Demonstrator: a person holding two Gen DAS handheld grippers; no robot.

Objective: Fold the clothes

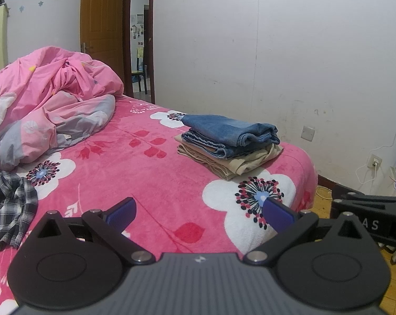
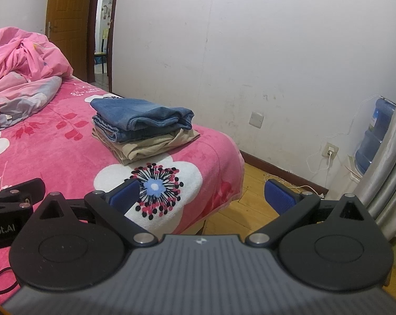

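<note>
pink quilt (image 1: 48,99) heaped on bed | wooden door (image 1: 103,13) | water jug (image 2: 375,136) by wall

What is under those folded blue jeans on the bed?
Folded beige trousers lie directly under the blue jeans, on the pink flowered blanket. Whether anything lies beneath the beige layer cannot be seen; the stack covers it.

The bed cover (image 1: 145,173) is hot pink with white flowers and red leaves. At ten o'clock the crumpled quilt (image 1: 53,97) is pale pink and grey. A black-and-white plaid shirt (image 1: 9,204) lies at nine o'clock. At one o'clock, folded blue jeans (image 1: 232,134) top beige trousers (image 1: 239,162). Blue pads (image 1: 123,214) line black fingers.
</note>
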